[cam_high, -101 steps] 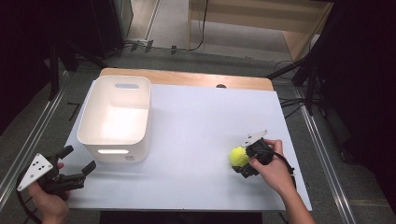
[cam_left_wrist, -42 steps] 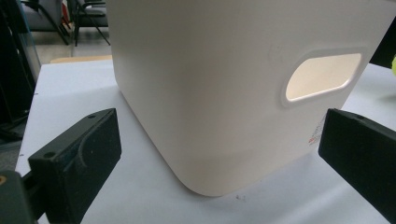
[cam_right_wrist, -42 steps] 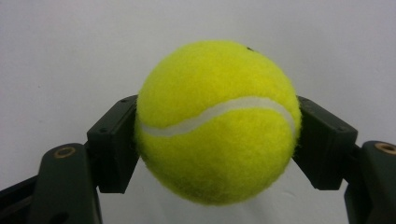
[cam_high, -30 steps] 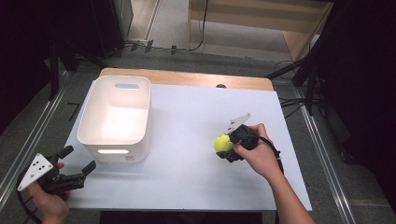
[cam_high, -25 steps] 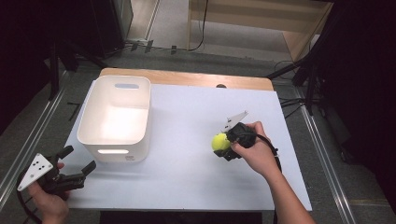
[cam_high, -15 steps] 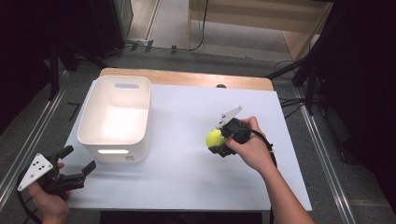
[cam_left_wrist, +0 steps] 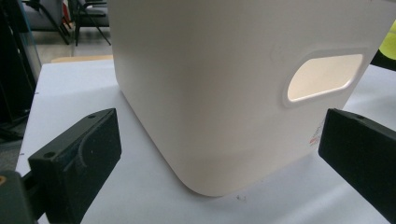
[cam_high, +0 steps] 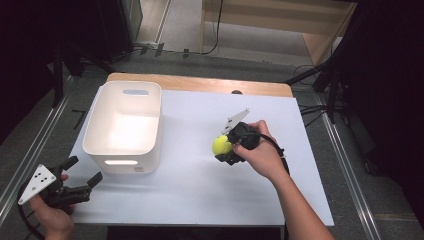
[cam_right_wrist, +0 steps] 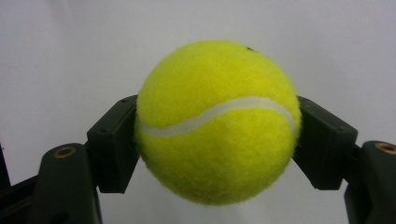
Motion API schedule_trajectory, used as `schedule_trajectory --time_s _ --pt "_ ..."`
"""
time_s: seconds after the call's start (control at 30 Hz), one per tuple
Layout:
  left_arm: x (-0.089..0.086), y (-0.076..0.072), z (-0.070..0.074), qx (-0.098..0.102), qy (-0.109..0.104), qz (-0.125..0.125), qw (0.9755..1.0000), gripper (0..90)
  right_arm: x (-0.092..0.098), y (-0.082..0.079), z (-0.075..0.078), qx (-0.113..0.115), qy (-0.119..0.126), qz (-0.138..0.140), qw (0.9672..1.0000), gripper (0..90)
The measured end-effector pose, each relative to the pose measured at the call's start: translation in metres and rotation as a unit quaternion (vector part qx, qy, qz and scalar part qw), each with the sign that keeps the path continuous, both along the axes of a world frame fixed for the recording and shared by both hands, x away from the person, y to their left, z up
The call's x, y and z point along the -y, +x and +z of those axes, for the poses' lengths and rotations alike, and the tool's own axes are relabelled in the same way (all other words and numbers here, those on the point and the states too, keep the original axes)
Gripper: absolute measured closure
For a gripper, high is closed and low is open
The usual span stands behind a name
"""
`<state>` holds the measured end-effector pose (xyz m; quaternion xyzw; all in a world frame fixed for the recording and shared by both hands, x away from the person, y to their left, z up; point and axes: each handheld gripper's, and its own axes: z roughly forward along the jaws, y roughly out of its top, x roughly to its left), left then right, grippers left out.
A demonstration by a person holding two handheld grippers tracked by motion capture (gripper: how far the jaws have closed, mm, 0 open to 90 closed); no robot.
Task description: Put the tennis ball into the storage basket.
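- 1 tennis ball (cam_high: pixel 221 145), yellow-green
- 1 white bin (cam_high: pixel 123 127), with 2 handle cutouts in view, one on each short wall
- 2 grippers: left gripper (cam_high: pixel 80 187), right gripper (cam_high: pixel 223 146)
- 2 black jaws on each gripper
- 1 table (cam_high: pixel 190 195), white top
- 2 hands of one person

At the centre of the right gripper view, the fuzzy yellow-green felt tennis ball (cam_right_wrist: pixel 218 122) has a rough, napped surface crossed by a smoother white seam. The black jaws at its sides look like matt moulded plastic. In the left half of the high view, the white rectangular plastic bin (cam_high: pixel 124 127) is smooth with a soft satin sheen. The white table top (cam_high: pixel 200 190) looks smooth and matt, edged along its far side by a bare light wooden strip (cam_high: pixel 200 84).
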<state>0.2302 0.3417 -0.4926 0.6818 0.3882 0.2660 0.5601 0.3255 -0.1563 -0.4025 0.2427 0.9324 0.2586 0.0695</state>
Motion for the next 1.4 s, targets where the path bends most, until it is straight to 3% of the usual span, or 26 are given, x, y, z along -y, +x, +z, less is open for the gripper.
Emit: schedule_trajectory --time_s 0.87,1.4 --pt "-0.001 0.000 0.000 -0.001 -0.004 0.001 1.0000 0.0 -0.041 0.018 0.025 0.010 0.006 0.041 0.9991 23.2" --pt "-0.002 0.000 0.000 0.000 -0.010 0.004 0.9999 0.0 -0.062 0.028 0.034 0.004 0.011 0.038 0.9992 23.2"
